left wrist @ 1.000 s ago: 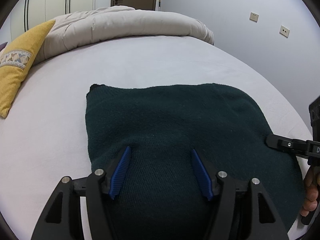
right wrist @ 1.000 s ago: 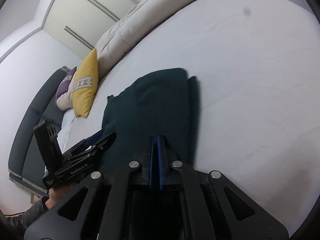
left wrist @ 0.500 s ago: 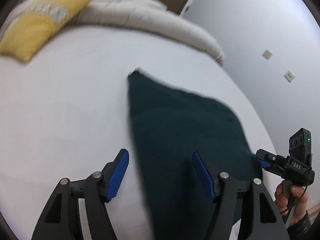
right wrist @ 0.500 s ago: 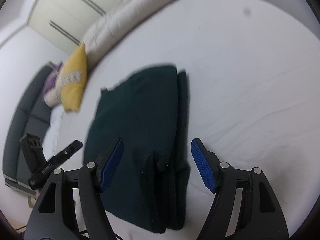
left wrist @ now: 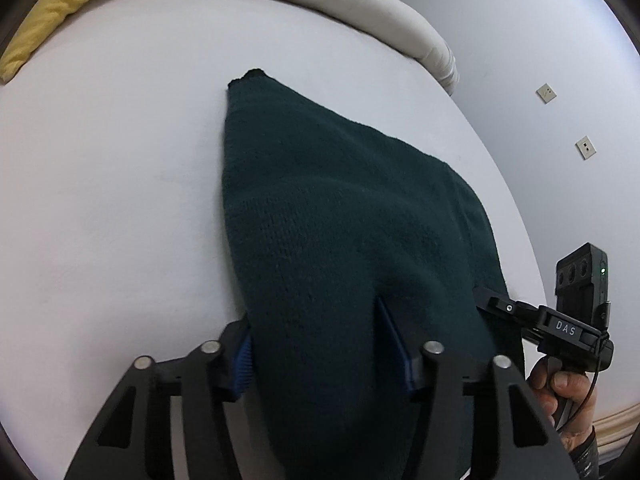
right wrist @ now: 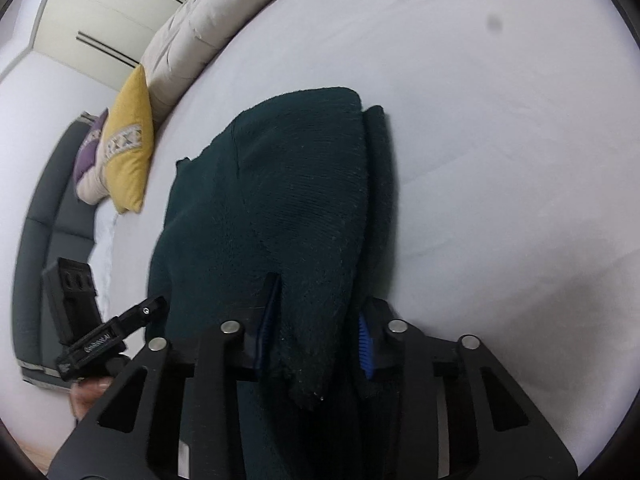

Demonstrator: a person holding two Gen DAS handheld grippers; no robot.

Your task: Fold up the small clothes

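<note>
A dark green knit garment (left wrist: 340, 216) lies folded on the white bed sheet (left wrist: 120, 200). My left gripper (left wrist: 318, 350) straddles its near left edge. Its jaws are closing, with a raised bulge of knit between the blue pads (left wrist: 243, 354), which touch it on both sides. At the near right edge, seen in the right wrist view, my right gripper (right wrist: 316, 332) is closing too. A thick fold of the garment (right wrist: 288, 200) fills the gap between its pads (right wrist: 365, 344). Each gripper appears at the edge of the other's view, held by a hand (left wrist: 560, 384).
A rolled beige duvet (left wrist: 360, 12) lies along the far side of the bed. A yellow cushion (right wrist: 128, 156) and a purple one (right wrist: 90, 152) sit by a dark padded headboard (right wrist: 44, 216). A wall with sockets (left wrist: 546, 93) runs past the right side.
Both grippers came down over the garment's near edges and their jaws narrowed onto the knit. The right gripper, fully shut a second ago, opened wide and closed in again. The left wrist rolled.
</note>
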